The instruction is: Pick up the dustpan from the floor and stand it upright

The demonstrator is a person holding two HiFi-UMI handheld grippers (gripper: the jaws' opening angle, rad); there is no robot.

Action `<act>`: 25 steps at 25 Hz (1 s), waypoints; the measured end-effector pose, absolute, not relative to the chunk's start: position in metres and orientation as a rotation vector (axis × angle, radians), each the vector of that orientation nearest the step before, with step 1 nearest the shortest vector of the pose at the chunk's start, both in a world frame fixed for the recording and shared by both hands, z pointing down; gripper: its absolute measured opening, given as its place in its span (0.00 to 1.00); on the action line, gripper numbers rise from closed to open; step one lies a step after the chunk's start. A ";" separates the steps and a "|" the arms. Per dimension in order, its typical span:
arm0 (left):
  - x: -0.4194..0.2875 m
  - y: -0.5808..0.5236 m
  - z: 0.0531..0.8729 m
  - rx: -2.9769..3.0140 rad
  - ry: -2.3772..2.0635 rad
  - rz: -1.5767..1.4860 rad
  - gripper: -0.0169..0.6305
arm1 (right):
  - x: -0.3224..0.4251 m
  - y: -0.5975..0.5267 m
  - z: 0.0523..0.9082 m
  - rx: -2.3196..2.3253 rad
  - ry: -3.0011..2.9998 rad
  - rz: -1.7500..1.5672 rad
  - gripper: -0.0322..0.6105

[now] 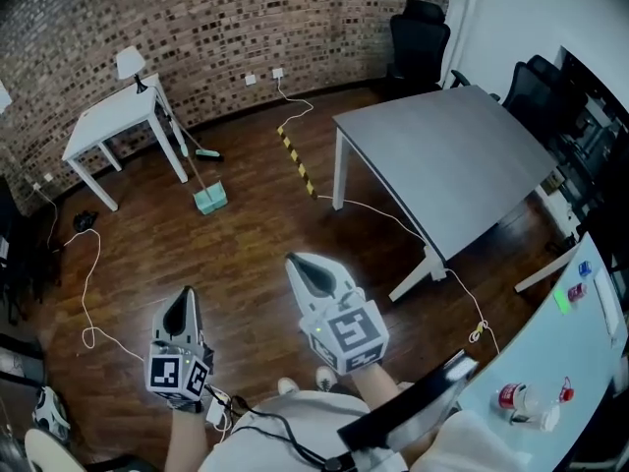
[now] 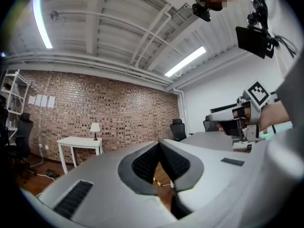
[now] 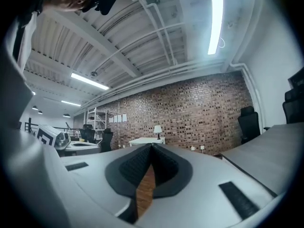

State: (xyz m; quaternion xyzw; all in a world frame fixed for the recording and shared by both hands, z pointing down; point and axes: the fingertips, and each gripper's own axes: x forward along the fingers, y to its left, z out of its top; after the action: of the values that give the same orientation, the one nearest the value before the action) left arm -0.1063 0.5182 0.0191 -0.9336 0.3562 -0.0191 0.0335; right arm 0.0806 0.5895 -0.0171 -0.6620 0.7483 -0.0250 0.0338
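The teal dustpan (image 1: pixel 209 200) lies on the wooden floor beside the white side table (image 1: pixel 113 116), its long handle slanting up toward the table leg. A green broom head (image 1: pixel 206 153) lies just behind it. Both grippers are held level, well short of the dustpan. My left gripper (image 1: pixel 182 298) is shut with nothing in it, its pads meeting at the tip (image 2: pixel 159 144). My right gripper (image 1: pixel 300 262) is also shut and empty (image 3: pixel 152 147). Neither gripper view shows the dustpan; the jaws hide the floor.
A large grey table (image 1: pixel 452 155) stands to the right, with a yellow-black floor strip (image 1: pixel 297 160) beside it. White cables (image 1: pixel 88 293) trail across the floor. Black office chairs (image 1: pixel 418 42) stand at the back. A lamp (image 1: pixel 130 64) sits on the side table.
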 end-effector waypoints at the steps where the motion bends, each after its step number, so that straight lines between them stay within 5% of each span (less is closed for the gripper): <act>1: -0.108 0.520 0.019 -2.872 1.083 -0.062 0.02 | 0.079 0.590 -0.019 -2.040 2.285 -0.079 0.03; 25: -0.125 0.495 -0.003 -2.809 1.081 0.002 0.02 | 0.034 0.552 -0.030 -1.968 2.385 0.041 0.03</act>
State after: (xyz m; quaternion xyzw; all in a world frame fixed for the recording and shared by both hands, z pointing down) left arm -0.1249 0.4951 -0.0034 -0.9312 0.3586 0.0008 0.0660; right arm 0.0344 0.5524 -0.0301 -0.6363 0.7710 0.0132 0.0247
